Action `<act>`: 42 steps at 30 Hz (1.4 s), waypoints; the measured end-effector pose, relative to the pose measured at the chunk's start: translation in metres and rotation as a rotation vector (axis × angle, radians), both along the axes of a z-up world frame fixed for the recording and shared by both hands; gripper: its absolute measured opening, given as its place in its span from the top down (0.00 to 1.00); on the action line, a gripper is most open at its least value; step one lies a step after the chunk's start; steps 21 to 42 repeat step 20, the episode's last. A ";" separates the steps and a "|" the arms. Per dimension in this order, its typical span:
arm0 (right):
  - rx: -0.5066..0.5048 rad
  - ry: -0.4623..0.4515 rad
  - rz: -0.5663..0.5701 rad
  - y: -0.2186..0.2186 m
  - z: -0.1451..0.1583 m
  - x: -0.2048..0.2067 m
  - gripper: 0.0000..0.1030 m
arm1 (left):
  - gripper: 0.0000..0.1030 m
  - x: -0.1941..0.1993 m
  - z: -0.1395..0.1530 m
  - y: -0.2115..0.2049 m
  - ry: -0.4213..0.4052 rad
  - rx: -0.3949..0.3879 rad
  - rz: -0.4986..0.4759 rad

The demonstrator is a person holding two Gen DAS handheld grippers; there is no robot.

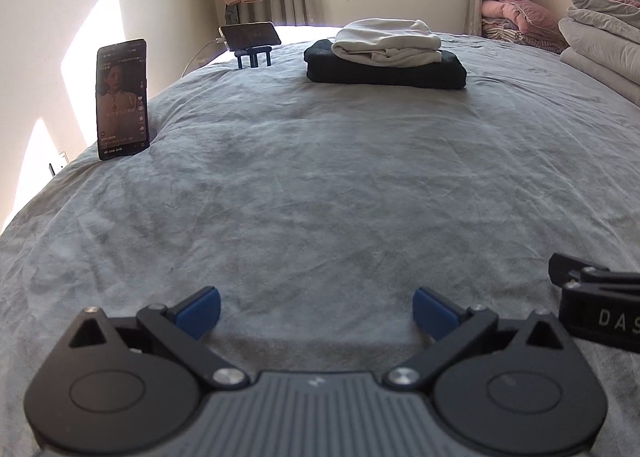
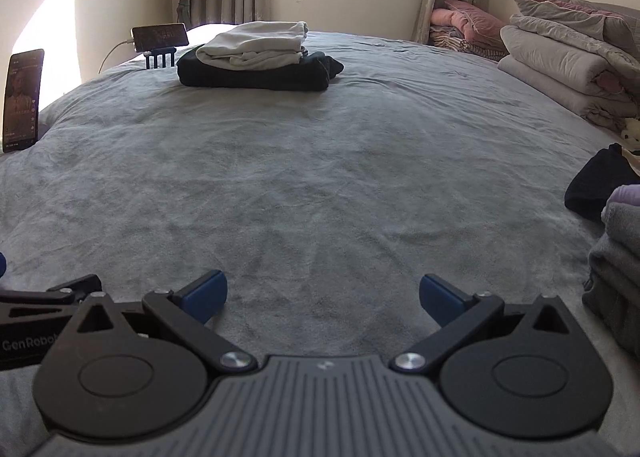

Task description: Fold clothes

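Two grippers, left gripper (image 1: 316, 311) and right gripper (image 2: 322, 299), jaws spread, empty, over plush grey blanket (image 1: 320, 185).

A folded white garment (image 1: 387, 41) lies on top of a folded dark garment (image 1: 386, 71), stacked at the upper centre of the frame. At the right edge of the right wrist view sit a crumpled black garment (image 2: 596, 185) and stacked grey clothes (image 2: 618, 269).
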State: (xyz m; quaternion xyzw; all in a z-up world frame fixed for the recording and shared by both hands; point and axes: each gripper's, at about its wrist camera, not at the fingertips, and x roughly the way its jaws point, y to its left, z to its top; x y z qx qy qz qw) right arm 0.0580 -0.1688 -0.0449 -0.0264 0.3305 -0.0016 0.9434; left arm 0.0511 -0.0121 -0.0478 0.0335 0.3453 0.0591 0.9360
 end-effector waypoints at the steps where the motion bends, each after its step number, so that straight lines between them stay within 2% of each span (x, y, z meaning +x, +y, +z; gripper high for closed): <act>1: -0.007 0.013 -0.007 0.000 -0.005 0.001 0.00 | 0.00 0.000 -0.002 0.000 -0.005 0.002 -0.001; 14: 0.030 -0.009 -0.009 -0.007 -0.008 -0.003 0.00 | 0.00 -0.003 -0.009 0.004 -0.037 -0.035 -0.004; 42: 0.029 -0.009 -0.009 -0.006 -0.008 -0.002 0.00 | 0.00 -0.004 -0.009 0.004 -0.041 -0.033 -0.004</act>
